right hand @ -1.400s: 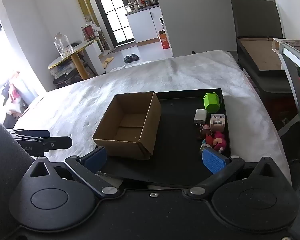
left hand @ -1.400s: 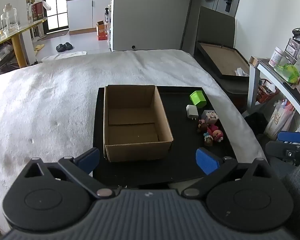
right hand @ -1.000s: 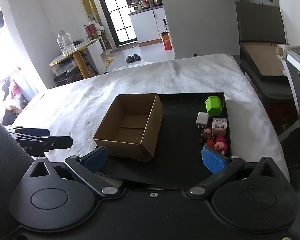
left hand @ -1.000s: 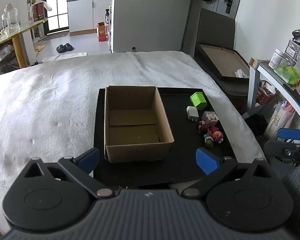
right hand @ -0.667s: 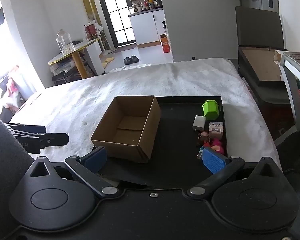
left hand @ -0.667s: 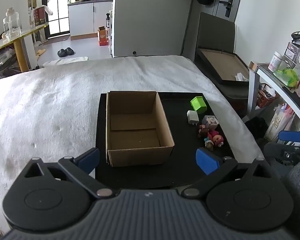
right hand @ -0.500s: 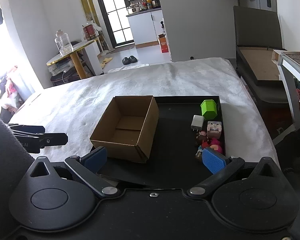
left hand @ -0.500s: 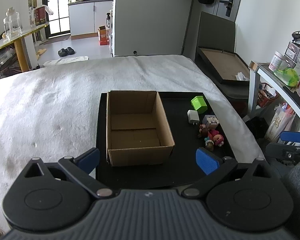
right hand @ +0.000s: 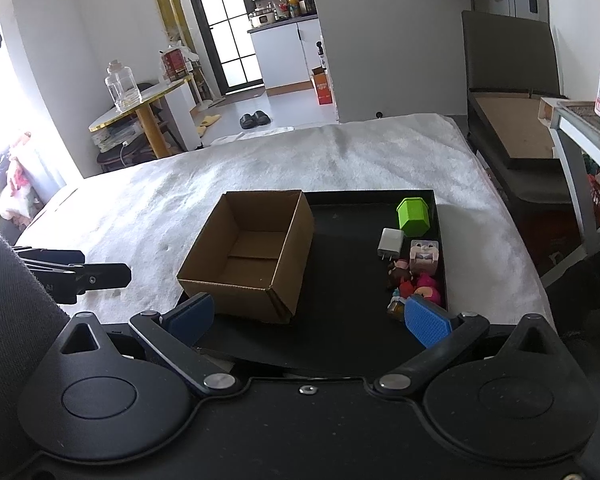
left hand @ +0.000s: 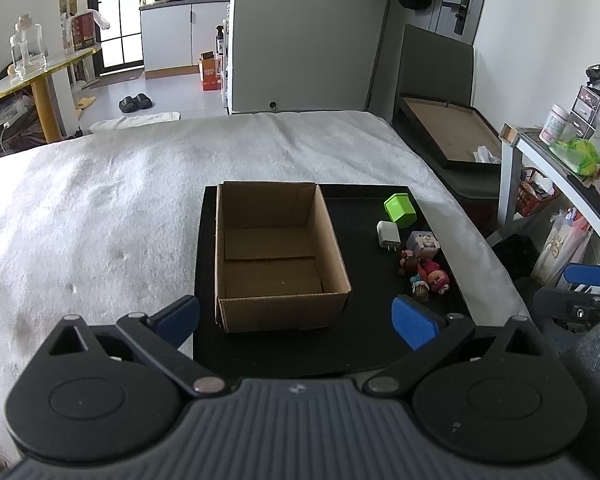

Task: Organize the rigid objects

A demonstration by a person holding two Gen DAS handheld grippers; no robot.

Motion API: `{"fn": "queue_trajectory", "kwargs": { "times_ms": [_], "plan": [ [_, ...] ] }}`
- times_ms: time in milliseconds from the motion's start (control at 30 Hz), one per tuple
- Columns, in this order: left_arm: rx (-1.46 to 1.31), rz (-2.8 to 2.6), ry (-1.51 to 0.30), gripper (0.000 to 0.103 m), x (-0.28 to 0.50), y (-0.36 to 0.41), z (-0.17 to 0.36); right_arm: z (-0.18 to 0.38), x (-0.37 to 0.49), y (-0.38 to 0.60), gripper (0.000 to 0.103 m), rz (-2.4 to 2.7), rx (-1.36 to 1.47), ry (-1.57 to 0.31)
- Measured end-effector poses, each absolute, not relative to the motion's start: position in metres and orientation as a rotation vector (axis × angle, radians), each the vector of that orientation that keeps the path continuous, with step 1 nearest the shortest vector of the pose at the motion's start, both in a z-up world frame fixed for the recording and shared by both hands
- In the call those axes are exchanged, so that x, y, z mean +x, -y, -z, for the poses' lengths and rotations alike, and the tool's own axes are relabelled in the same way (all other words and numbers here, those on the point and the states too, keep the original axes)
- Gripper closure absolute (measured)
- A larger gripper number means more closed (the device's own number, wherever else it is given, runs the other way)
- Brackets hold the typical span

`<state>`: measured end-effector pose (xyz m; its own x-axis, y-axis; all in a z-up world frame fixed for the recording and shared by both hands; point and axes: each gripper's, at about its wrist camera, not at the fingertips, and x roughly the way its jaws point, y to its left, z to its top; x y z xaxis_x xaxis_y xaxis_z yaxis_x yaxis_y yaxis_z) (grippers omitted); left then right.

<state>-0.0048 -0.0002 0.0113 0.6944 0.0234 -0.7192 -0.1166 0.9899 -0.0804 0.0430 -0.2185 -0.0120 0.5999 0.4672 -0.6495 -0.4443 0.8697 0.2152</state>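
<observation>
An empty open cardboard box sits on the left half of a black tray laid on a white-covered bed. Along the tray's right side lie a green block, a white charger plug, a square-headed figure and small pink and red dolls. My left gripper hovers open just short of the tray's near edge. My right gripper is open too, its right fingertip beside the dolls.
White bedding surrounds the tray. A dark chair holding a framed board and a shelf unit with clutter stand to the right. A round table with a glass jar is at the far left.
Both grippers have drawn back and risen slightly, so the tray and box appear a little farther away. Nothing on the tray has moved and both grippers stay open.
</observation>
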Motion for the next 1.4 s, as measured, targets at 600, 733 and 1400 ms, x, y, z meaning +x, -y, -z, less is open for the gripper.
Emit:
{"fn": "queue_trajectory", "kwargs": {
  "times_ms": [600,733,1400],
  "plan": [
    [-0.125,-0.091,-0.791,0.001,-0.0063,0.0006,-0.0121,0.0091,0.0372,0.2166,0.0,-0.522,0.008,-0.729],
    [-0.125,-0.091,-0.788,0.001,-0.0059,-0.0001,-0.0125,0.0088,0.0365,0.2165,0.0,-0.521,0.011,-0.729],
    [-0.12,-0.095,-0.779,0.001,-0.0071,-0.0012,-0.013,0.0083,0.0353,0.2156,0.001,-0.518,0.002,-0.716]
  ]
}}
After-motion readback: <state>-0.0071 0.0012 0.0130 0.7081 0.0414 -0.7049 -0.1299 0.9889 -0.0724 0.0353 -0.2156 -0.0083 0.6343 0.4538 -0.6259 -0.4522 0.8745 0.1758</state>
